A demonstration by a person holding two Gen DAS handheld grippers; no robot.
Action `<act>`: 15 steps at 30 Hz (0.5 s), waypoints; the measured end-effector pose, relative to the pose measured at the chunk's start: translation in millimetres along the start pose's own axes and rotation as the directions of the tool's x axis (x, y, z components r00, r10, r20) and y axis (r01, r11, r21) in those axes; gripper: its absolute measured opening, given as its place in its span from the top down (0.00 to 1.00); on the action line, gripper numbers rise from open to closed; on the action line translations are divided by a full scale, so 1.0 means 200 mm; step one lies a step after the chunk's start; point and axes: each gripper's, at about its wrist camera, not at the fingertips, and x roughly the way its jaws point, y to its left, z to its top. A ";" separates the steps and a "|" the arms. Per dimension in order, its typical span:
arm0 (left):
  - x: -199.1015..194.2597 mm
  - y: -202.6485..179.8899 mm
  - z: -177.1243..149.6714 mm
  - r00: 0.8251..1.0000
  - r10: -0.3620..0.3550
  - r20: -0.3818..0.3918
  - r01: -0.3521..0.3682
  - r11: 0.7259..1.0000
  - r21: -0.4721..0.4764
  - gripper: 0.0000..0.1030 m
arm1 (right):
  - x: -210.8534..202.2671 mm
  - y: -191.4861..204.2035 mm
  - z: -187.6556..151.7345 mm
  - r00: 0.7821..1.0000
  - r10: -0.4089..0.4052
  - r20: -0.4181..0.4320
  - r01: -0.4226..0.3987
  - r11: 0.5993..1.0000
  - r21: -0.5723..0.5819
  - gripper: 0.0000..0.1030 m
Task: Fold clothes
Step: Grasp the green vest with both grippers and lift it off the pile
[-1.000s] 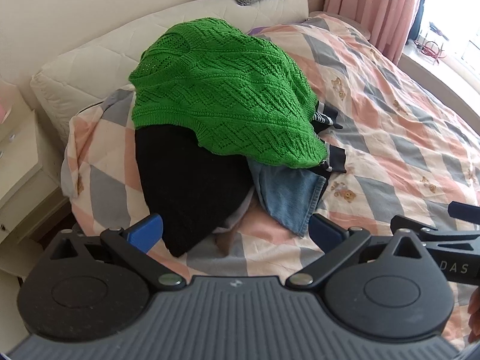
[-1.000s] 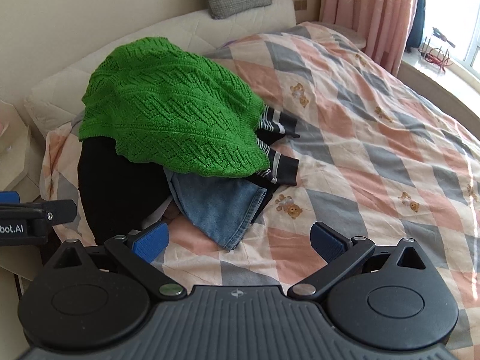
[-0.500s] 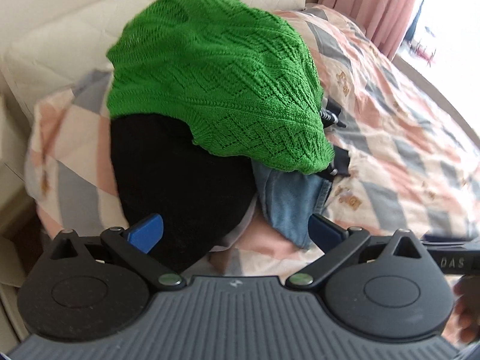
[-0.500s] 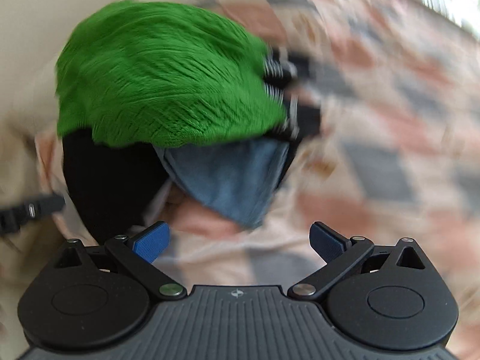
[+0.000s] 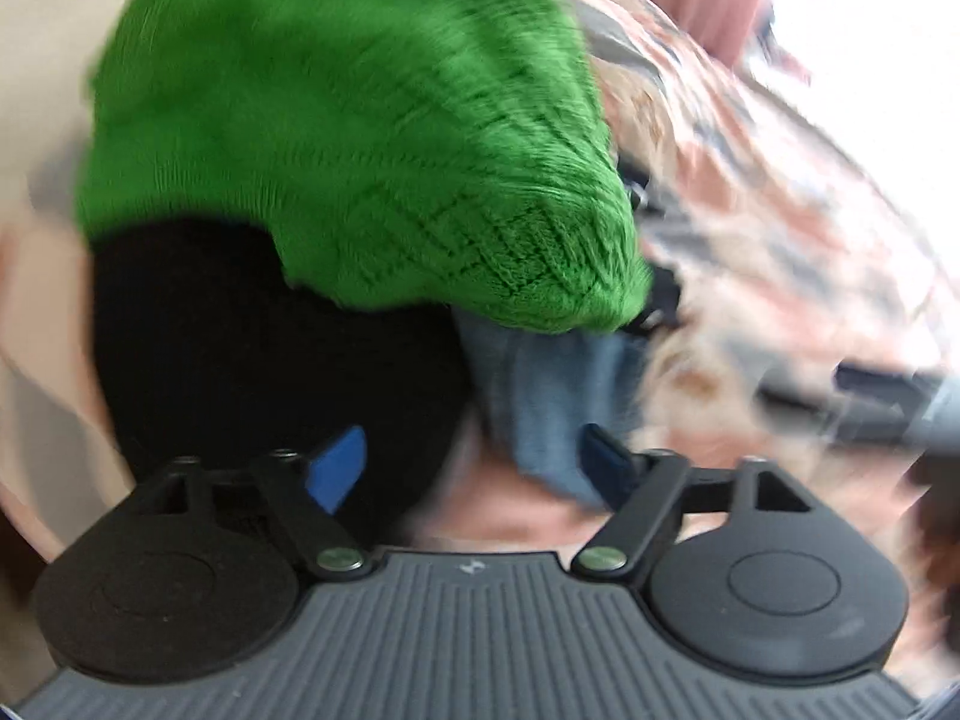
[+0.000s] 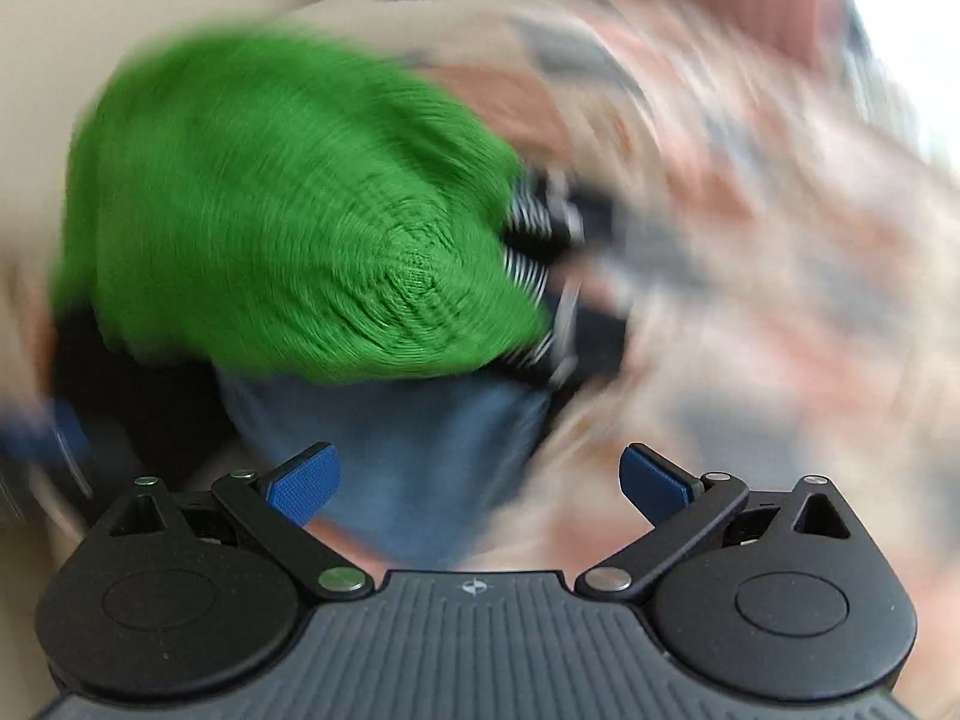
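pile: heap of clothes on a bed, both views motion-blurred
green sweater [image 5: 360, 138]: top of heap, chunky open knit with zigzag ridges, domed, rounded hem drooping over the layers below
black garment [image 5: 240, 348]: under the sweater on the left, smooth matte, rounded lump
denim piece [image 6: 408, 456]: blue, soft folds, poking out near side below the green hem
striped fabric [image 6: 531, 252]: black-white, right of the sweater, partly hidden
bedspread [image 5: 750, 210]: pink, grey and cream checks, right and far
left gripper [image 5: 468, 468]: released, blue pads wide apart, nothing between them, just short of black garment and denim
right gripper [image 6: 477, 480]: released, textured blue pads spread, empty, near the denim edge
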 end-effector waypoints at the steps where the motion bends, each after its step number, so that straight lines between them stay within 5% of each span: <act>1: 0.02 0.05 0.02 0.999 -0.046 -0.007 0.045 0.995 -0.088 0.36 | 0.04 0.05 -0.02 0.998 -0.047 0.030 0.050 0.992 -0.119 0.09; 5: 0.09 0.20 0.07 0.985 -0.156 0.070 0.171 0.923 -0.346 0.35 | 0.23 0.22 -0.12 0.979 -0.138 0.152 0.192 0.876 -0.442 0.19; 12: 0.21 0.33 0.07 0.944 -0.206 0.259 0.324 0.730 -0.601 0.26 | 0.55 0.40 -0.16 0.943 -0.132 0.304 0.304 0.712 -0.633 0.20; 15: 0.25 0.37 0.04 0.934 -0.176 0.311 0.343 0.687 -0.640 0.22 | 0.64 0.44 -0.17 0.925 -0.104 0.367 0.339 0.662 -0.668 0.14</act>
